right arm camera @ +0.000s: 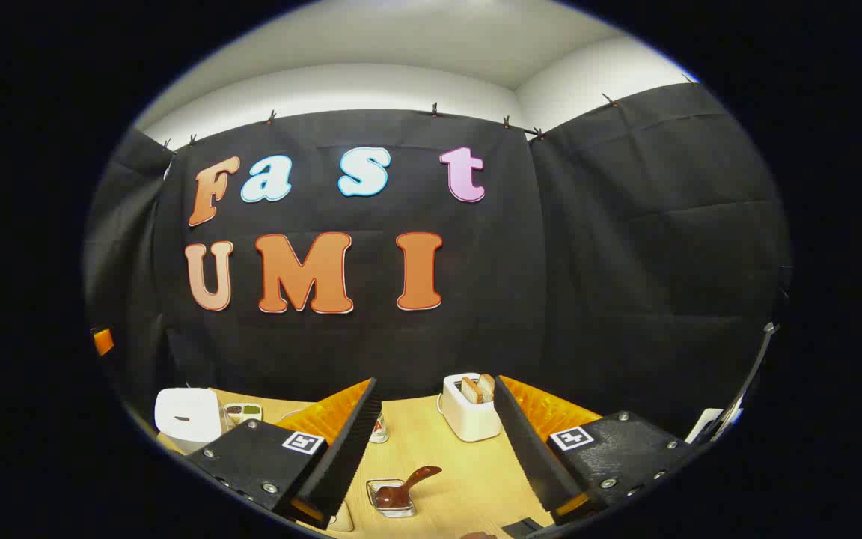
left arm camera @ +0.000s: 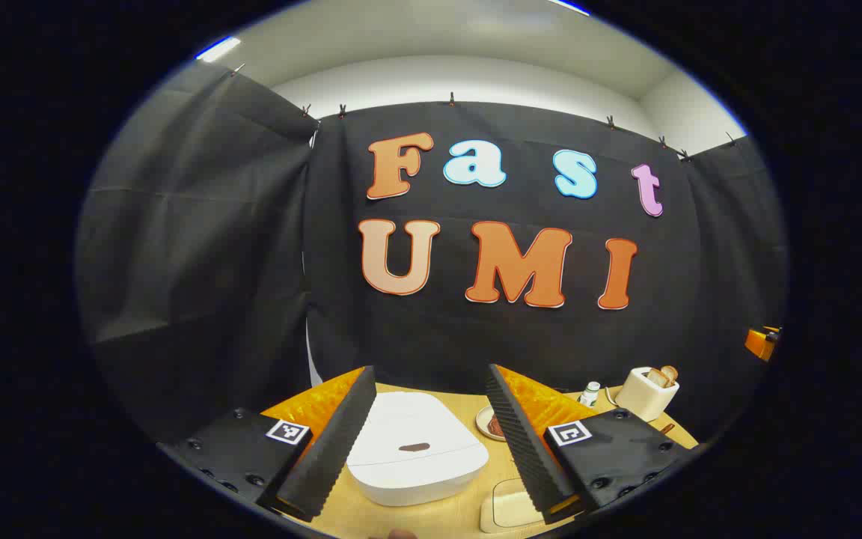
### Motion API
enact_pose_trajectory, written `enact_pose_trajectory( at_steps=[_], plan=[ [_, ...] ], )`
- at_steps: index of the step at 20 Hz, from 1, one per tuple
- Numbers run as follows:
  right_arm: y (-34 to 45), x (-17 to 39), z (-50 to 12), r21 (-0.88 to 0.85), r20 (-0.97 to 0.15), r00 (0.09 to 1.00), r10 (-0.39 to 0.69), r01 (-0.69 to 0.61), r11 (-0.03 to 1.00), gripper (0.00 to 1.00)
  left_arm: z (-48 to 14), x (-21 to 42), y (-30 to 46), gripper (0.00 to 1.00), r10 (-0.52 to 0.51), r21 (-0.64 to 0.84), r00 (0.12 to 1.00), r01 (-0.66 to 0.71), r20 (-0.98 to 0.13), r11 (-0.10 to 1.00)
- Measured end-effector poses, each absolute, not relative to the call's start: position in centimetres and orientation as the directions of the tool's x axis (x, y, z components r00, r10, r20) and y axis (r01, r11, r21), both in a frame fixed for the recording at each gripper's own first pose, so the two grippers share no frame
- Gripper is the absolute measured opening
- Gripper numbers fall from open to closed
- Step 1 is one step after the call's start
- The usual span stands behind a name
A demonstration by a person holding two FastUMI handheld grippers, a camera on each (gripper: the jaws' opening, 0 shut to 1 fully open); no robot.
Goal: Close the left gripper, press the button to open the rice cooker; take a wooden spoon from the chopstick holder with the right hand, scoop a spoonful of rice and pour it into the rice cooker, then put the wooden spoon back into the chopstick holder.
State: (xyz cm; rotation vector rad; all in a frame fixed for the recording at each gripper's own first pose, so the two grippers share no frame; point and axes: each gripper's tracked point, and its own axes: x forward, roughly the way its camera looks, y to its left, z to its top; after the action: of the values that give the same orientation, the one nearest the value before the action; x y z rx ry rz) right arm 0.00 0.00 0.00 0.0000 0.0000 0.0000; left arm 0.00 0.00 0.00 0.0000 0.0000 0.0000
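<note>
The white rice cooker [left arm camera: 416, 457] sits on the wooden table with its lid down and a brown oval button [left arm camera: 414, 447] on top. My left gripper [left arm camera: 429, 370] hovers just above and in front of it, open, with nothing between its fingers. In the right gripper view the same cooker [right arm camera: 188, 415] stands far left. A dark brown wooden spoon [right arm camera: 408, 483] lies with its bowl in a small clear square holder [right arm camera: 393, 500] on the table. My right gripper [right arm camera: 435, 382] is open and empty, raised above and slightly behind the spoon.
A white toaster [left arm camera: 648, 391] [right arm camera: 472, 408] holding bread stands at the back of the table. Near it are a small bottle [left arm camera: 590, 393], a small plate [left arm camera: 489, 423] and a cream tray [left arm camera: 509, 505]. A divided dish [right arm camera: 242, 412] and a small jar [right arm camera: 378, 428] sit right of the cooker.
</note>
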Motion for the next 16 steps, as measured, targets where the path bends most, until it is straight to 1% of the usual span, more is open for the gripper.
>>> enact_pose_trajectory(
  at_steps=[3,4,5,6,13,14,15,16],
  plan=[
    [-0.4,-0.1,0.3,-0.014,0.005,1.0,-0.004,0.004,1.0,0.94,0.5,-0.2,0.5,1.0,0.01,0.009,1.0,-0.01,0.011,1.0],
    [-0.3,-0.2,0.3,-0.018,0.004,1.0,-0.001,0.001,1.0,0.94,0.5,-0.2,1.0,0.97,0.021,0.013,1.0,-0.021,0.008,1.0],
    [-0.2,-0.2,0.4,-0.024,0.006,1.0,0.005,-0.005,1.0,0.94,0.4,-0.3,1.4,1.0,0.033,0.017,0.999,-0.033,0.005,0.999],
    [-0.1,-0.2,0.6,-0.032,0.01,1.0,0.006,-0.006,0.999,0.94,0.3,-0.3,1.5,1.0,0.036,0.015,0.999,-0.036,0.002,0.999],
    [1.0,0.1,0.5,-0.05,-0.002,0.999,0.039,-0.039,0.998,0.94,0.1,0.1,1.7,1.0,0.038,0.015,0.999,-0.038,-0.007,0.999],
    [1.1,0.1,0.5,-0.051,-0.005,0.999,0.04,-0.04,0.998,0.94,0.0,0.2,1.6,0.97,0.039,0.018,0.999,-0.039,-0.008,0.999],
    [1.1,0.2,0.6,-0.05,-0.007,0.999,0.043,-0.043,0.998,0.94,0.0,0.3,1.7,1.0,0.039,0.022,0.999,-0.039,-0.012,0.999],
    [1.2,0.2,0.7,-0.049,-0.007,0.999,0.045,-0.046,0.998,0.94,-0.1,0.3,1.7,1.0,0.036,0.023,0.999,-0.035,-0.015,0.999]
  ],
)
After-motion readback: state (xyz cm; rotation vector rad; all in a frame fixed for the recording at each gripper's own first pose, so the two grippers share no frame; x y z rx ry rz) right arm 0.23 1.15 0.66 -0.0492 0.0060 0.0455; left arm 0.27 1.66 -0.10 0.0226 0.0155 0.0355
